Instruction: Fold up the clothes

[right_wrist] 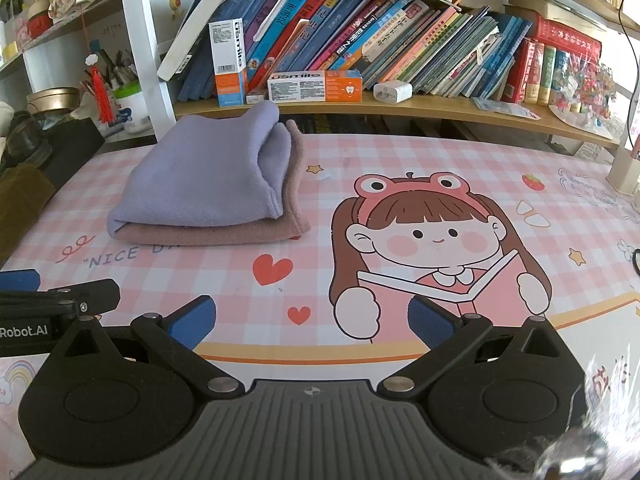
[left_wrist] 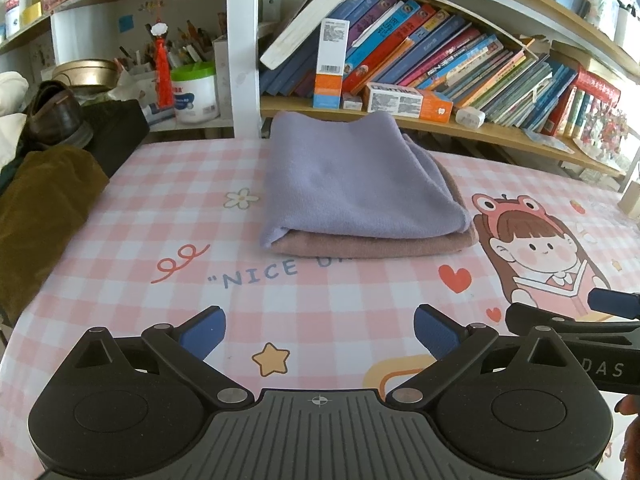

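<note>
1. Holding both tools low over the near part of the table, we keep the left gripper (left_wrist: 319, 330) with its jaws spread wide and nothing between the blue pads (left_wrist: 202, 330). We judge this is a resting pose, because no cloth lies within reach of it.

2. We hold the right gripper (right_wrist: 312, 320) in the same manner: jaws wide apart and empty. It hovers just beside the left one, so that each tool shows at the edge of the other's view.

3. Under the grippers we see the tablecloth (left_wrist: 152, 216), pink checked with a cartoon girl (right_wrist: 432, 240) printed on it. This part of the table is bare, which we think leaves room for folding a next garment.

4. Farther on, near the back edge of the table, lies the purple cloth (left_wrist: 344, 184). It is folded into a neat, flat packet and rests directly on top of the pink-brown cloth (left_wrist: 380, 246), also folded. The lower one shows as a thick band along the near side and the right side. Both look soft and knitted, and the edges are almost aligned. We judge these two are finished and are stacked at the back to be out of the way.

5. At the far left edge a brown corduroy garment (left_wrist: 40, 208) lies crumpled, partly off the table. It seems not yet folded, and perhaps it is the next one.

6. Behind everything stands the bookshelf (right_wrist: 360, 106) with leaning books.
</note>
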`<state>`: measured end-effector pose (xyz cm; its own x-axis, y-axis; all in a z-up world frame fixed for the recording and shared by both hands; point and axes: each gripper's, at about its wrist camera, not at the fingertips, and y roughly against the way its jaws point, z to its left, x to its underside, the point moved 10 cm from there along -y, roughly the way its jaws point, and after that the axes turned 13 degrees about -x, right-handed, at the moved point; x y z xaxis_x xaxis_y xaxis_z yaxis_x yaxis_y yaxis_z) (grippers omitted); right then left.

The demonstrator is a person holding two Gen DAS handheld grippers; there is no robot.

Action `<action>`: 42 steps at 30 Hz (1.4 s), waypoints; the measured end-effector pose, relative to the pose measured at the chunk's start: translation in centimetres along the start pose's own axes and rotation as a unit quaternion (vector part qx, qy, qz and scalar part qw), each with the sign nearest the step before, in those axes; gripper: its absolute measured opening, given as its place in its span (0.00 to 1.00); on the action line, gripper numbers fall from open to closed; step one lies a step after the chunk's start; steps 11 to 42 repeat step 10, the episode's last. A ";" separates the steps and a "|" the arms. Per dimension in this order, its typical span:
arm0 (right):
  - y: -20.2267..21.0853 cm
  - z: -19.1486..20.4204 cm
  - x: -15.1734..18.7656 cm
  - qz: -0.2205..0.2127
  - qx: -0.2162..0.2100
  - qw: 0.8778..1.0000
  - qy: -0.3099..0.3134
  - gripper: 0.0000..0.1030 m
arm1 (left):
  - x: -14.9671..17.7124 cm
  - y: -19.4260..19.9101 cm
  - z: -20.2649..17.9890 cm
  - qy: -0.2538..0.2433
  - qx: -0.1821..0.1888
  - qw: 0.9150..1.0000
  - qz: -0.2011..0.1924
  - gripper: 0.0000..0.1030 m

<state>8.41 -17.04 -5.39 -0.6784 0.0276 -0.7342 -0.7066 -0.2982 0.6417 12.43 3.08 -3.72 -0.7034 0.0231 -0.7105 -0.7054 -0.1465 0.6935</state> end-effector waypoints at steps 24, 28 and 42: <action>0.0 0.0 0.1 0.001 0.003 1.000 -0.002 1.00 | 0.3 -0.2 -0.2 -0.003 0.001 1.000 0.006 0.99; 0.0 0.0 0.1 0.001 0.003 1.000 -0.002 1.00 | 0.3 -0.2 -0.2 -0.003 0.001 1.000 0.006 0.99; 0.0 0.0 0.1 0.001 0.003 1.000 -0.002 1.00 | 0.3 -0.2 -0.2 -0.003 0.001 1.000 0.006 0.99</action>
